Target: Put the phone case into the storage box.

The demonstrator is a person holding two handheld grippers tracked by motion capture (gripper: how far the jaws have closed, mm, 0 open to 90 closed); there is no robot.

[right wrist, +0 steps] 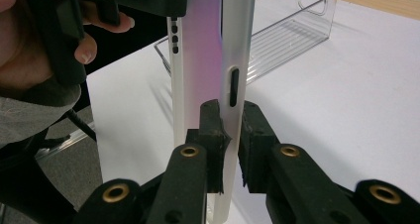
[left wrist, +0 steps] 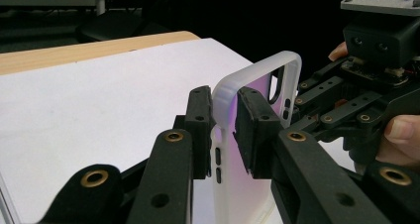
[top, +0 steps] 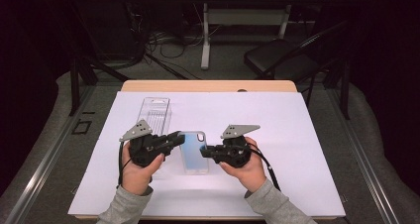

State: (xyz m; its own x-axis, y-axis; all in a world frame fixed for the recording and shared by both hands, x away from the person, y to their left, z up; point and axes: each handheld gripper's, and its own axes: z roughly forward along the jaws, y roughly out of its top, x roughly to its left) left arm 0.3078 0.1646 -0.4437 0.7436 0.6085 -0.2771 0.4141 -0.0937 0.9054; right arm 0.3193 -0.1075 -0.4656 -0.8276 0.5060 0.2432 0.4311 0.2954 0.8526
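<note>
Holding phone case (top: 194, 152) by long edges: left gripper (top: 179, 138), right gripper (top: 205, 152) fingers clamped; long axis pointing away from person.

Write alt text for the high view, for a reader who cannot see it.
Two hand-held grippers grip a translucent phone case by its long edges, the left gripper and right gripper both shut on it above a white sheet. A clear plastic tray lies behind the left gripper.
</note>
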